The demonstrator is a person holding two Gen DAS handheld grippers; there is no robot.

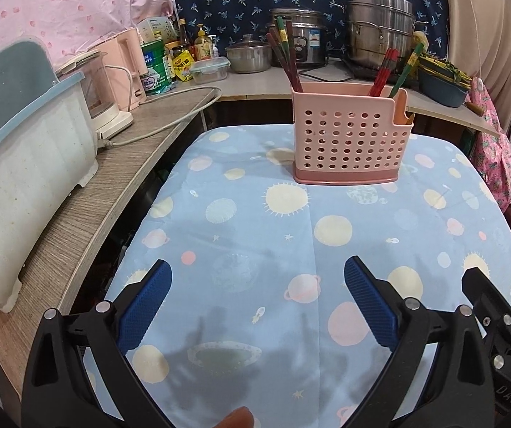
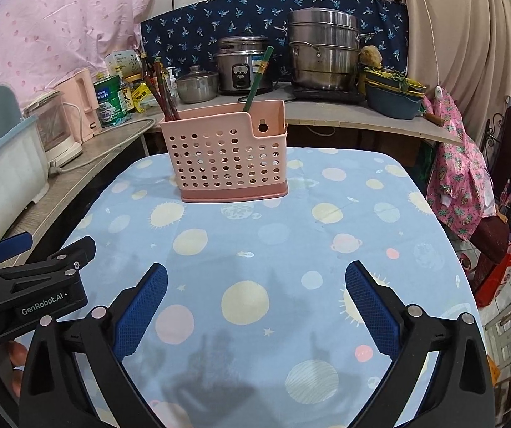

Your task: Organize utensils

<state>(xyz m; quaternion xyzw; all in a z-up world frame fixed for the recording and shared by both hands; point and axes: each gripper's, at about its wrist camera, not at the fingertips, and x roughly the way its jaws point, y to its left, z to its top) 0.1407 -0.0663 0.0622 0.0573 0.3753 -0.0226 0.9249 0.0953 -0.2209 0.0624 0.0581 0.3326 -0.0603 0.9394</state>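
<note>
A pink perforated utensil holder (image 1: 352, 135) (image 2: 227, 153) stands upright at the far side of the table's blue planet-print cloth (image 1: 291, 221) (image 2: 291, 235). Dark red chopsticks (image 1: 286, 57) (image 2: 162, 89) lean in its left compartment. Red chopsticks (image 1: 384, 71) and a green chopstick (image 1: 407, 67) (image 2: 257, 78) lean on its right side. My left gripper (image 1: 257, 267) (image 2: 52, 246) hovers open over the near cloth, nothing between its blue pads. My right gripper (image 2: 255, 271) (image 1: 501, 267) is beside it, open wide and empty. Both stay well short of the holder.
A white and blue dish rack (image 1: 23, 142) sits on the wooden counter at left, with a cord (image 1: 170, 125) and a pink kettle (image 1: 130, 64). Pots, a rice cooker (image 2: 243, 67) and a steel steamer (image 2: 321, 50) line the back counter. Patterned pink fabric (image 2: 459, 185) hangs right of the table.
</note>
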